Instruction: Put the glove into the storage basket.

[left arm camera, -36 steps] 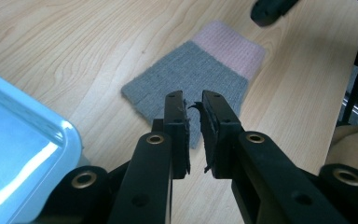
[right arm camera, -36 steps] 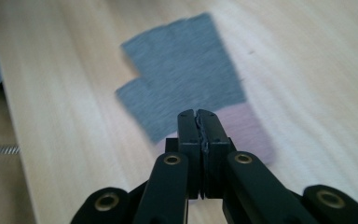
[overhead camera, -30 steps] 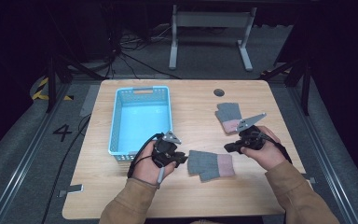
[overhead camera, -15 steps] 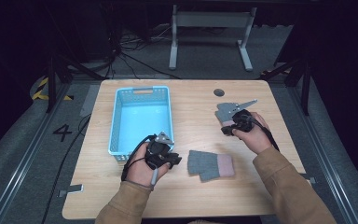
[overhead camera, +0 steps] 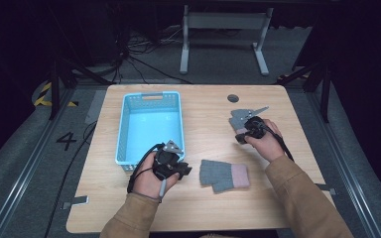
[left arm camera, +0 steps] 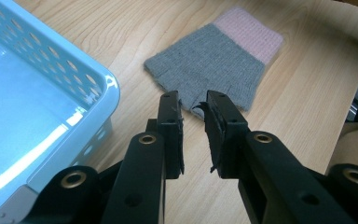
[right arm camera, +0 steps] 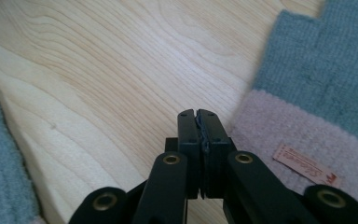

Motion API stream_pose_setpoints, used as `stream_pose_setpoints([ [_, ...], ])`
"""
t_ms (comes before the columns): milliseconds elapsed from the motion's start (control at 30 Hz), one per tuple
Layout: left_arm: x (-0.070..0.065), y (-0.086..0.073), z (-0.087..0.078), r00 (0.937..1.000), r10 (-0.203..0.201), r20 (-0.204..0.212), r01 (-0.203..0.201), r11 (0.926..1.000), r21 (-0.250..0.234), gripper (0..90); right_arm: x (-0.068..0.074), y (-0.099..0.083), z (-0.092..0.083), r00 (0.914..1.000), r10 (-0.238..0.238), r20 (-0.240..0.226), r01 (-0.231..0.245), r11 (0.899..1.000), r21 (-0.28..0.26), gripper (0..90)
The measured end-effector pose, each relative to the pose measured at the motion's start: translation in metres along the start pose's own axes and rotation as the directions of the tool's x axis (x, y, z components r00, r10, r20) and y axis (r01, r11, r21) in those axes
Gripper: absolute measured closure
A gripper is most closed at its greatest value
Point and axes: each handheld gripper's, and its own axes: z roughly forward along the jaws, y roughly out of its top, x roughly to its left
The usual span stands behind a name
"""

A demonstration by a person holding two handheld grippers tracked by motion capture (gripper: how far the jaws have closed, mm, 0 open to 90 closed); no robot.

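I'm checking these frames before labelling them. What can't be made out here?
- Far glove, high view: mostly covered by the right hand and right tongs.
- Label on the pink cuff, right gripper view: print too small and blurred to read.
- Basket, left gripper view: cut off by the left edge.
- Dark round spot on the table, high view: too small to identify.

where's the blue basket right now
In the high view the blue basket sits on the table's left half, just beyond the left gripper.
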Motion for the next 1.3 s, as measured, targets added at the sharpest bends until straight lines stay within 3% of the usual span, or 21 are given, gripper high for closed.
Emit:
stream_pose_setpoints([
  [667, -0.001, 0.002, 0.004, 1.0, 0.003, 0.002, -0.003, 1.0, 0.007, 75.5, -0.026, -0.02, -0.016, 0.9976, 0.056, 0.04, -0.057, 0.998, 0.016, 89.8],
  [800, 0.0, 0.001, 0.004, 1.0, -0.001, -0.002, 0.001, 1.0, 0.007, 75.4, -0.028, -0.019, -0.02, 0.9978, 0.061, 0.027, -0.061, 0.998, -0.002, 88.4],
  [1167, 0.006, -0.014, -0.007, 0.9988, -0.04, -0.027, 0.04, 0.9992, -0.001, 74.4, -0.039, 0.006, -0.02, 0.9946, 0.075, 0.071, -0.071, 0.996, -0.06, 72.1],
  [1200, 0.007, -0.016, -0.009, 0.9984, -0.047, -0.032, 0.046, 0.9989, -0.003, 74.4, -0.042, 0.008, -0.019, 0.9938, 0.076, 0.08, -0.071, 0.995, -0.071, 68.2],
  [1233, 0.007, -0.019, -0.011, 0.998, -0.051, -0.037, 0.051, 0.9987, -0.002, 74.2, -0.047, 0.012, -0.016, 0.9901, 0.075, 0.119, -0.064, 0.994, -0.094, 62.3],
  [1300, 0.007, -0.02, -0.012, 0.9977, -0.057, -0.038, 0.057, 0.9984, -0.006, 74.0, -0.049, 0.014, -0.016, 0.9882, 0.084, 0.128, -0.07, 0.992, -0.104, 60.1],
])
